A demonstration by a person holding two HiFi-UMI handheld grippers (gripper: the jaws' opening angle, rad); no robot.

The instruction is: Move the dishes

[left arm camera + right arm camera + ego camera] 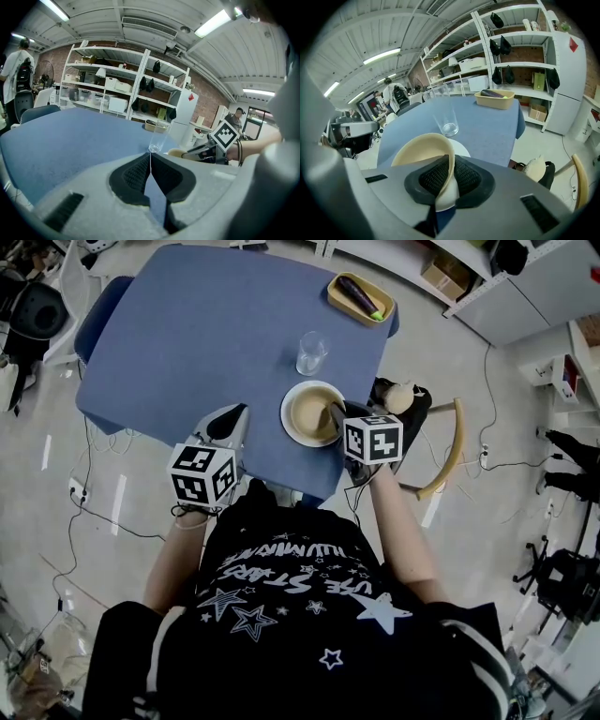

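A beige bowl (309, 412) rests on a white plate (291, 428) near the front edge of the blue table (206, 334). My right gripper (336, 412) is shut on the bowl's near rim (449, 165), with one pad inside and one outside. A clear empty glass (311, 352) stands just beyond the bowl, also in the right gripper view as the glass (445, 117). My left gripper (228, 425) hovers over the table's front edge, left of the plate, jaws shut with nothing between them (150, 161).
A yellow tray (360, 298) holding an eggplant (359, 294) sits at the table's far right corner. A wooden chair with a cushion (405, 399) stands right of the table. Shelving (126, 89) and a person (14, 70) fill the background.
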